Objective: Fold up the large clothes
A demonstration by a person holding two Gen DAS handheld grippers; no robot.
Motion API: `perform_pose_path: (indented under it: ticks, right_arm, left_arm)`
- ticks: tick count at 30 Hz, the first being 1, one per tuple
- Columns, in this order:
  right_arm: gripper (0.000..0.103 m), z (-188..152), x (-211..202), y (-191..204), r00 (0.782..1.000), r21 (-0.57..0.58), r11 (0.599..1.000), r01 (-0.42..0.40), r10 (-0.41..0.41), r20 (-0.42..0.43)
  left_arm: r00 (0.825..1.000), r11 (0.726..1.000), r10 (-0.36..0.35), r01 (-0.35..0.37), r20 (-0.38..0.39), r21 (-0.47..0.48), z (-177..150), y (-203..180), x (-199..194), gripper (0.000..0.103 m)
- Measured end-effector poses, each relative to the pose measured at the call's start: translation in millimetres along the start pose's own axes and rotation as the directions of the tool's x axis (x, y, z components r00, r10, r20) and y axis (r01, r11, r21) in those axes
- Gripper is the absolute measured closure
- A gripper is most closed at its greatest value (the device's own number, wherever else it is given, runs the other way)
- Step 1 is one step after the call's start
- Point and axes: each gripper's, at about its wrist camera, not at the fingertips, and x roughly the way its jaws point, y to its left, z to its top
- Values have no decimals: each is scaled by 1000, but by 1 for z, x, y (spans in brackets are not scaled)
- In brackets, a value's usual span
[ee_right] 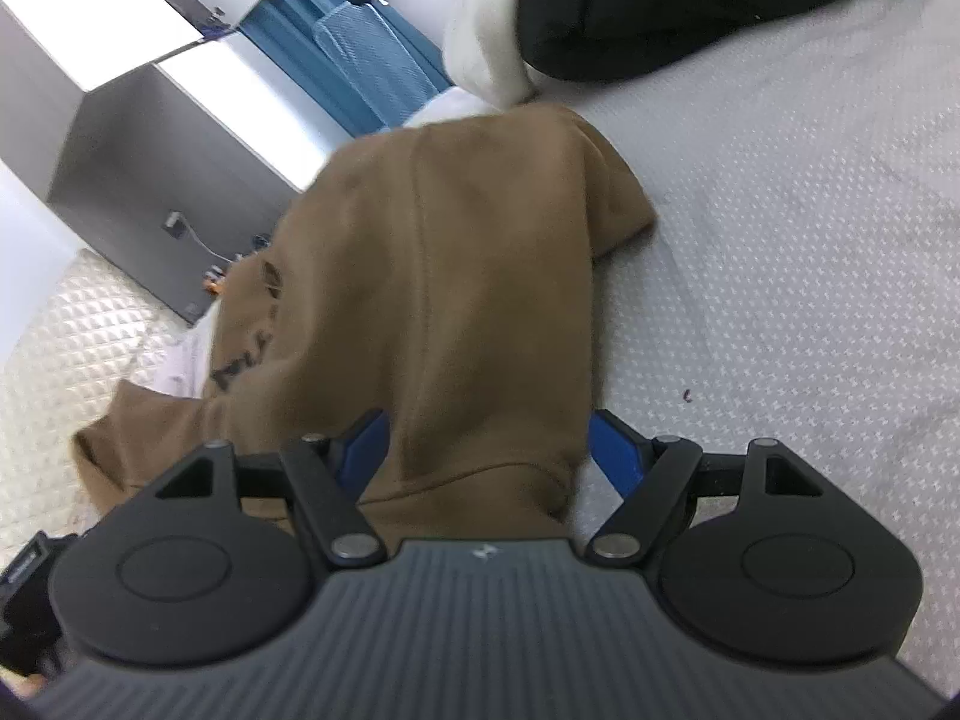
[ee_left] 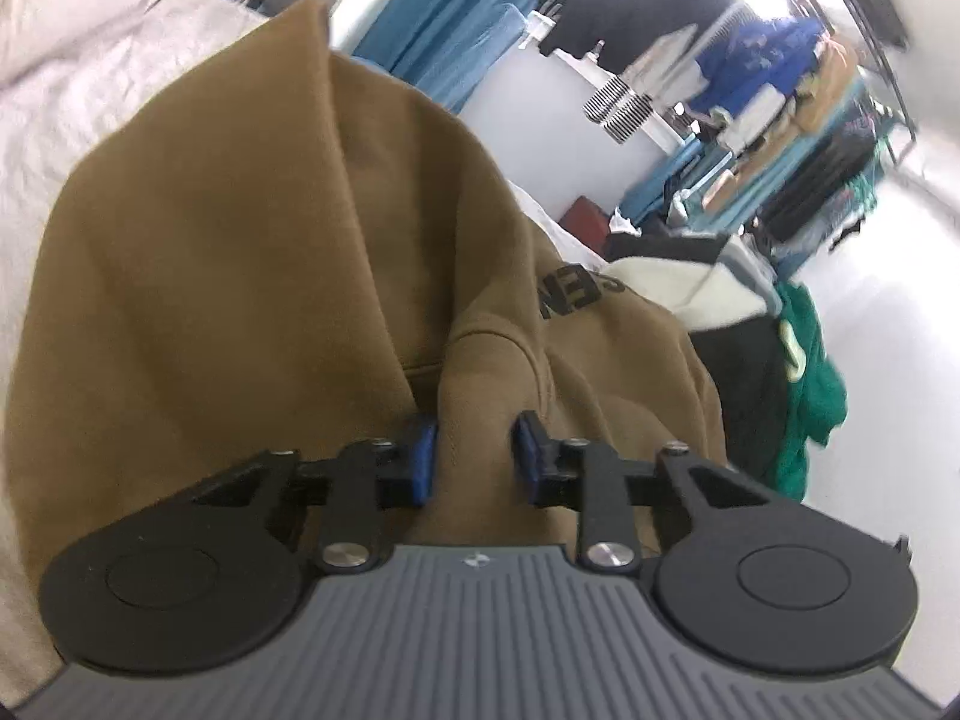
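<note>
A brown hoodie [ee_left: 252,252] is gripped at two places and is seen lifted in front of both cameras. In the left wrist view, a bunched fold of its fabric is pinched between the blue pads [ee_left: 423,456] of the left gripper [ee_left: 473,453], whose fingers are drawn narrow against the cloth; dark printed lettering [ee_left: 579,295] is seen on the garment above the fold, and the hood or shoulder part is spread wide to the left. Behind it, a white quilted bed cover [ee_left: 72,96] is seen at the left, a heap of other clothes [ee_left: 750,324] in black, cream and green at the right, and a rack of hanging garments [ee_left: 798,120] further back, blurred. In the right wrist view, a thicker band of the same hoodie [ee_right: 456,276] is held between the blue pads [ee_right: 618,456] of the right gripper [ee_right: 489,450], the fingers being set moderately wide with cloth filling the gap between them. From there the garment is draped away across a grey textured surface [ee_right: 810,240], with one end resting near a white fleece piece [ee_right: 486,42] and a black garment [ee_right: 672,6]. A grey cabinet [ee_right: 156,180] is seen at the left, beyond the edge of the surface
</note>
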Motion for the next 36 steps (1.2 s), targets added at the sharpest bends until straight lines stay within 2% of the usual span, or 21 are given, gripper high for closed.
perform_pose_path:
  ticks: [1,3,7,9,11,12,13,16,18,20,23,25,29,34,36]
  right_arm:
    - [26,0,2,-1,1000,0,1000,10,-10,0]
    - [26,0,5,-4,1000,8,1000,14,-14,0]
    - [27,-1,11,-5,998,1,998,59,-59,-30]
    - [28,-3,13,-6,998,14,999,44,-43,-37]
    - [29,-3,18,-10,997,65,998,-2,7,-80]
    - [37,-3,21,-12,994,99,995,-32,42,-101]
    - [39,-3,22,-12,992,106,993,-50,62,-112]
    - [51,-5,17,-5,991,51,997,-54,60,-119]
    - [68,-5,9,-1,992,29,998,-59,62,-110]
    - [75,-3,-3,2,991,28,995,-92,94,-91]
    - [78,-3,-30,6,986,19,986,-163,164,-38]
    - [79,-1,-54,6,972,19,972,-236,236,7]
    - [80,0,-100,9,928,8,930,-367,365,78]
    - [80,-7,-144,10,873,-59,879,-474,477,96]
    - [80,-12,-153,7,862,-51,867,-496,499,94]
  left_arm:
    - [1000,1000,-18,18,8,9,0,-2,-2,82]
    - [998,998,-65,65,16,0,-1,-3,-5,85]
    - [990,987,-138,140,29,-82,0,5,-8,87]
    - [989,983,-146,149,36,-103,-2,5,-11,87]
    - [989,984,-141,145,46,-101,-6,2,-18,88]
    - [989,985,-138,142,51,-95,-8,0,-21,88]
    - [989,986,-139,143,56,-86,-10,-3,-24,88]
    - [987,985,-147,152,72,-81,-18,-6,-31,89]
    - [985,983,-154,160,73,-87,-25,-5,-40,89]
    - [984,983,-159,165,83,-75,-31,-10,-52,89]
    - [979,980,-176,184,101,-77,-42,-18,-73,90]
    - [978,980,-179,188,107,-72,-50,-25,-88,90]
    - [973,976,-195,205,123,-68,-68,-36,-122,90]
    - [964,965,-225,240,141,-102,-105,-30,-168,90]
    - [966,965,-220,236,134,-111,-119,-27,-179,90]
